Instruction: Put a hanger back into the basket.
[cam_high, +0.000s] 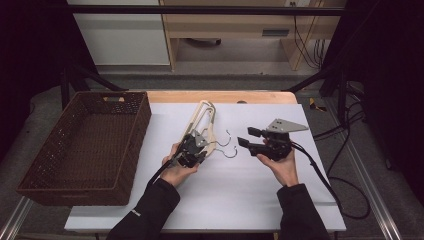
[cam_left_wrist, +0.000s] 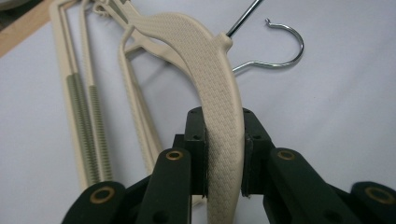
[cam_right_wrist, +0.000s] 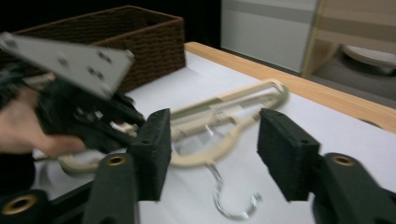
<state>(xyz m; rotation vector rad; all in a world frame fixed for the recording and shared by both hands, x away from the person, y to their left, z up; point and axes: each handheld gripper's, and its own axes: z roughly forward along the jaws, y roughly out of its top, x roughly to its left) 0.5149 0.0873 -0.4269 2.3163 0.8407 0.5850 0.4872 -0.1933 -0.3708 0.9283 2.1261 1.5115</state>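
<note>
Several beige plastic hangers (cam_high: 204, 116) with metal hooks (cam_high: 229, 148) lie stacked on the white mat (cam_high: 260, 180) at mid-table. My left gripper (cam_high: 196, 144) is shut on the textured arm of the top hanger (cam_left_wrist: 212, 74). In the left gripper view the jaws (cam_left_wrist: 224, 149) pinch that arm from both sides, and its wire hook (cam_left_wrist: 280, 51) curls beyond. My right gripper (cam_high: 246, 136) is held just right of the hooks, open and holding nothing. In the right gripper view the gap between its pads (cam_right_wrist: 217, 154) frames the hangers (cam_right_wrist: 224, 116) and a hook (cam_right_wrist: 229, 203).
A brown wicker basket (cam_high: 45, 175) with nothing in it stands at the left of the table, seen also in the right gripper view (cam_right_wrist: 140, 28). The wooden table edge (cam_high: 220, 96) runs along the back. Cables trail off to the right.
</note>
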